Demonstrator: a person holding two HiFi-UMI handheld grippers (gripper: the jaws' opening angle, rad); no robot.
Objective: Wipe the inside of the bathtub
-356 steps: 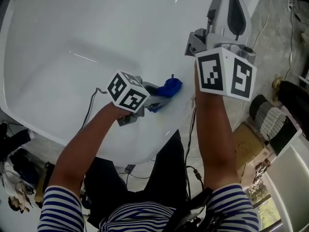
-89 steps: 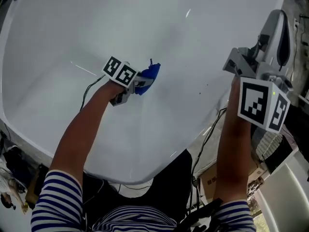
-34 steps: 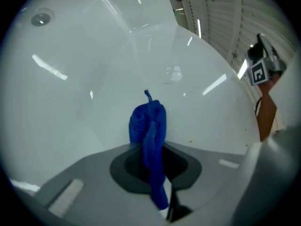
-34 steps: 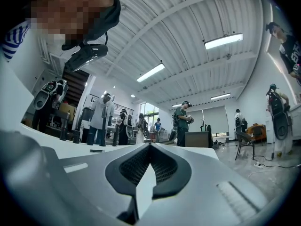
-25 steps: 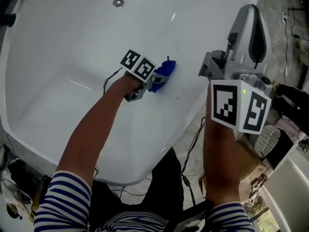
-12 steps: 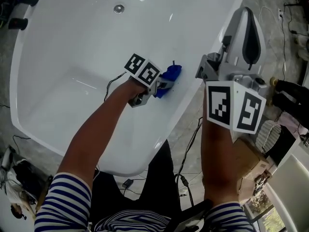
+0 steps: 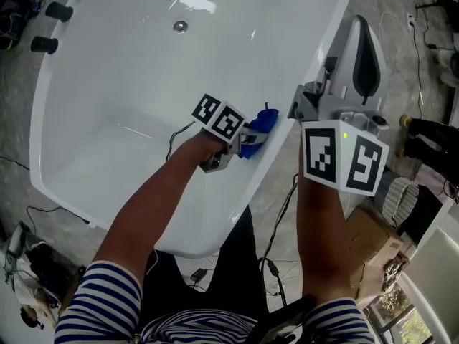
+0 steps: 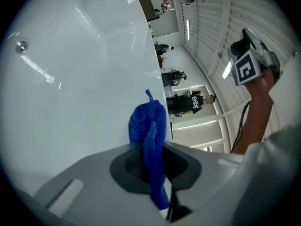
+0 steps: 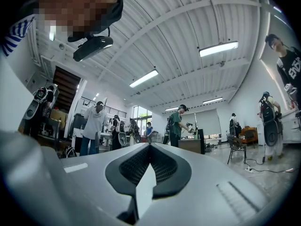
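Observation:
The white bathtub (image 7: pixel 107 92) fills the head view, its drain (image 7: pixel 180 26) at the far end. My left gripper (image 7: pixel 247 138) is shut on a blue cloth (image 7: pixel 259 126) and holds it at the tub's inner right wall, just below the rim. In the left gripper view the blue cloth (image 8: pixel 149 126) hangs bunched between the shut jaws of the left gripper (image 8: pixel 153 161), with the white bathtub wall (image 8: pixel 70 79) behind it. My right gripper (image 7: pixel 361 49) is raised outside the tub, to the right. In its own view the right gripper (image 9: pixel 148 171) is shut on nothing and points at the ceiling.
Black tap knobs (image 7: pixel 44 45) stand at the tub's far left corner. A cardboard box (image 7: pixel 366 239) and cables lie on the stone floor to the right. The person's legs are close against the tub's near end. Other people (image 9: pixel 94 126) stand in the hall.
The left gripper has carried the cloth rightward, closer to the tub's right rim. The head view has pulled back and shows more of the tub. The right gripper stays raised.

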